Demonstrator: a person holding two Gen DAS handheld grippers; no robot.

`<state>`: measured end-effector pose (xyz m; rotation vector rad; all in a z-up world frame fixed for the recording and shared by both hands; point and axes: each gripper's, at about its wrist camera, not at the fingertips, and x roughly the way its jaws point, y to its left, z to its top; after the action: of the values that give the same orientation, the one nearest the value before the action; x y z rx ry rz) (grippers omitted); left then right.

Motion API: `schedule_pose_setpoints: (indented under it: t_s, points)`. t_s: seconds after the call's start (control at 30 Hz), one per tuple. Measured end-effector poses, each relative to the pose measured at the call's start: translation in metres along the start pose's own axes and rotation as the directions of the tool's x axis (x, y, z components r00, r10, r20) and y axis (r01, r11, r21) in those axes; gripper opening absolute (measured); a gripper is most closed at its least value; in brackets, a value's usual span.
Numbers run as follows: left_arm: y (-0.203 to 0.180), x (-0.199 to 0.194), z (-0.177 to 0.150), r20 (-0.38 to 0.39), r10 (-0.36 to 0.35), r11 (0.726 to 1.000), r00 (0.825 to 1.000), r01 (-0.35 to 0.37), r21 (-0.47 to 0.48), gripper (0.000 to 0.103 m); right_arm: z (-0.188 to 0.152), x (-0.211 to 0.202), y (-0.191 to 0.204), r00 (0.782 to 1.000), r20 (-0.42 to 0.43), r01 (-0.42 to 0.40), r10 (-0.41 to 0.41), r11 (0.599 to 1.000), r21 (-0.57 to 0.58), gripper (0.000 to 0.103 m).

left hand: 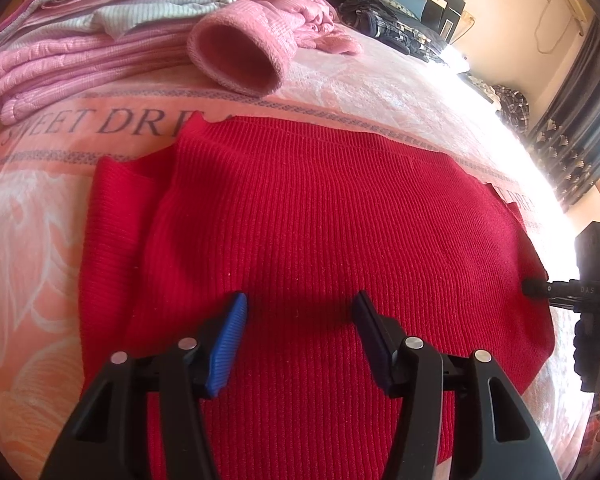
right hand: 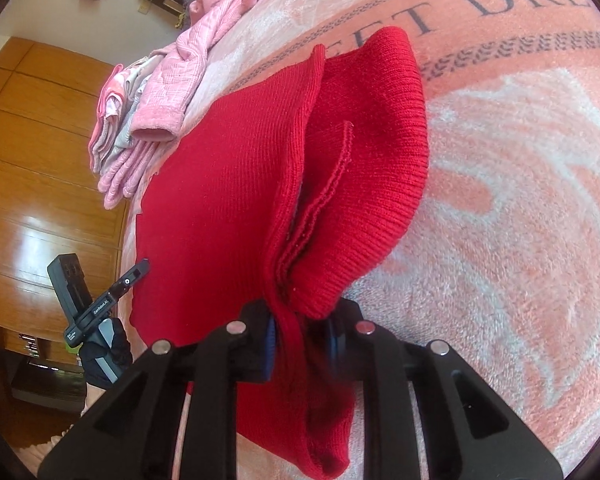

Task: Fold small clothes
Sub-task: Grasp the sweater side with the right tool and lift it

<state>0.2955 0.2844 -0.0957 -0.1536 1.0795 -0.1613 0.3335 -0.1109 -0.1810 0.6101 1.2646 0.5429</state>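
A red ribbed knit garment (left hand: 300, 220) lies spread on the pink bed blanket (left hand: 40, 208). My left gripper (left hand: 300, 312) hovers over its middle, open, with nothing between its blue pads. In the right wrist view the same red garment (right hand: 228, 184) has its edge lifted, and my right gripper (right hand: 300, 332) is shut on a bunched fold of it. A sleeve or hem (right hand: 372, 168) hangs folded over beside the pinched seam. The right gripper's body (left hand: 592, 280) shows at the garment's right edge in the left wrist view.
A stack of folded pink and pale clothes (left hand: 80, 40) and a pink sweater with an open cuff (left hand: 240, 56) lie at the back left of the bed. Dark plaid clothes (left hand: 396, 28) lie further back. A wooden wardrobe (right hand: 32, 160) stands beside the bed.
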Motion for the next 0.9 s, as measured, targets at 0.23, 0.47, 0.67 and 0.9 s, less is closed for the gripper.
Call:
schedule_pose_setpoints:
  t_s: [0.23,0.47,0.67,0.9]
  points:
    - [-0.002,0.000,-0.003,0.011,0.007,1.000,1.000,-0.007,0.008,0.057,-0.006,-0.001,-0.006,0.999,0.027,-0.018,0.018,1.000,0.004,0.016]
    - [-0.004,0.001,-0.004,0.017,0.008,1.000,1.000,-0.008,0.020,0.059,-0.006,0.000,-0.006,0.999,0.031,-0.019,0.018,0.999,0.029,0.015]
    - [-0.001,0.000,-0.003,0.010,-0.014,1.000,1.000,0.013,0.013,0.060,-0.002,-0.001,-0.001,1.000,0.013,0.008,-0.009,0.996,0.084,0.016]
    - [0.019,-0.009,0.002,-0.010,-0.128,0.990,0.992,0.127,-0.069,0.060,0.013,-0.011,0.046,0.990,-0.020,0.141,-0.140,0.989,0.046,0.015]
